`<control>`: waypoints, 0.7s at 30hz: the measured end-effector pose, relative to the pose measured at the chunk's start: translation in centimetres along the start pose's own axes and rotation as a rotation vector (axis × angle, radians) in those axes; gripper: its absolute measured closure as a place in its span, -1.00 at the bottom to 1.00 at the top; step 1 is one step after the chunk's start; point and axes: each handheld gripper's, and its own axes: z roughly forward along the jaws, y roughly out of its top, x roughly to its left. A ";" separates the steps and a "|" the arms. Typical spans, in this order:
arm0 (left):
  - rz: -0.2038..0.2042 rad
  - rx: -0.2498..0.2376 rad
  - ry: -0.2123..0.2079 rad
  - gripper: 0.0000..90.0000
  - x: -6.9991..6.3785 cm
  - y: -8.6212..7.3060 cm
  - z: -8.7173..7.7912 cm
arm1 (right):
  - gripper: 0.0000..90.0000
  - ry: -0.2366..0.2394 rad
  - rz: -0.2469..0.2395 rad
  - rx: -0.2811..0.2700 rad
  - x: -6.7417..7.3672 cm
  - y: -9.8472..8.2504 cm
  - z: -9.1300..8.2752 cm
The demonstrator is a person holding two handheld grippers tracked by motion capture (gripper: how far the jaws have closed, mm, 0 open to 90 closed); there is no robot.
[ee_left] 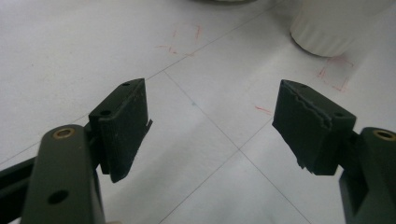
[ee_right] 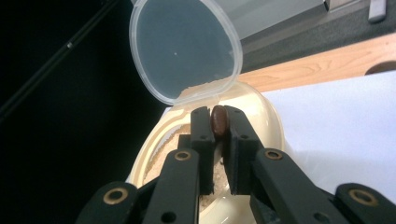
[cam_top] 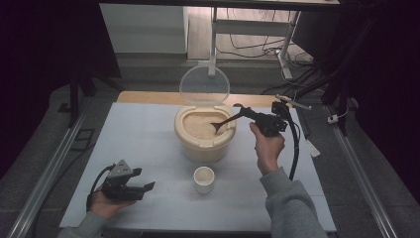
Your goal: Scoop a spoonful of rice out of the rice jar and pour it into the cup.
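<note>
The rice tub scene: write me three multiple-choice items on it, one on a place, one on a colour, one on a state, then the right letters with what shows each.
1. Where does the small cup stand?
A. On the white mat, on the near side of the rice tub
B. Inside the tub
C. Behind the tub's lid

2. What colour is the spoon?
A. White
B. Dark brown
C. Bright green

3. How is the left hand-held gripper?
A. Shut on the cup
B. Shut on the spoon
C. Open and holding nothing

Answers: 1 A, the high view shows the cup between the tub and the person. 2 B, the spoon is dark brown against the pale rice, held by the right hand-held gripper. 3 C, the left gripper view shows its jaws wide apart over the bare mat.
</note>
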 end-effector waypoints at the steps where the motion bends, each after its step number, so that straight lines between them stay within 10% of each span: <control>1: 0.000 0.000 0.000 -0.42 0.0 0.0 0.0 | 0.85 0.005 0.017 -0.001 -0.2 0.0 0.0; 21: 0.010 0.004 0.006 -0.42 -0.1 0.0 0.1 | 0.85 0.048 0.144 -0.024 -2.0 0.2 -1.1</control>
